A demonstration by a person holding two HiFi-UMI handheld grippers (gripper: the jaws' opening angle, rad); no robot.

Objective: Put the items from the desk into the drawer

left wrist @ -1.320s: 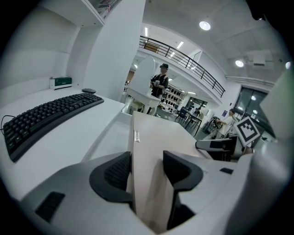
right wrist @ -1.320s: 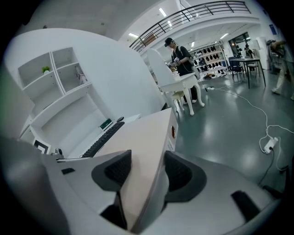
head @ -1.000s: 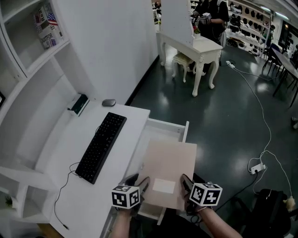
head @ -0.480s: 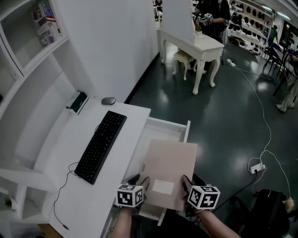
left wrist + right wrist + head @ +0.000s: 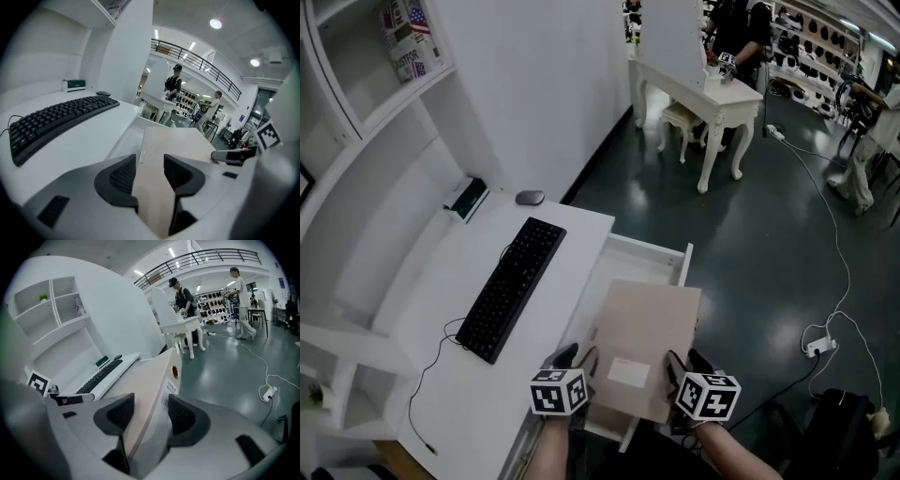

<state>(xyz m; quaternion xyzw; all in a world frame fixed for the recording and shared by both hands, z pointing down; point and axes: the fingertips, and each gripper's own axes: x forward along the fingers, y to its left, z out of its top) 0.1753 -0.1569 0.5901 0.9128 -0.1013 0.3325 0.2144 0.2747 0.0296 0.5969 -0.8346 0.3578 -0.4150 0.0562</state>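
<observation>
A flat beige box file (image 5: pixel 642 328) with a white label lies tilted over the open white drawer (image 5: pixel 649 253). My left gripper (image 5: pixel 579 362) is shut on its near left corner; its jaws have just been closing, with the board (image 5: pixel 187 140) between the pads (image 5: pixel 123 174). On the near right edge my right gripper (image 5: pixel 685 364) is shut too. Its jaws have just been opening a little, and the box's spine (image 5: pixel 157 376) still sits between the pads (image 5: pixel 180 417). A black keyboard (image 5: pixel 511 286), a grey mouse (image 5: pixel 530 198) and a small green box (image 5: pixel 467 199) lie on the white desk (image 5: pixel 422 366).
White shelves (image 5: pixel 356 84) rise at the desk's left and back. The keyboard's cable (image 5: pixel 431 375) trails over the near desk. A white dressing table with a stool (image 5: pixel 698 103) stands across the dark floor, where a power strip and cable (image 5: pixel 818 342) lie. People stand far off.
The box file and both grippers have stayed almost where they were. The head view has shifted slightly, so the desk shows a little further right.
</observation>
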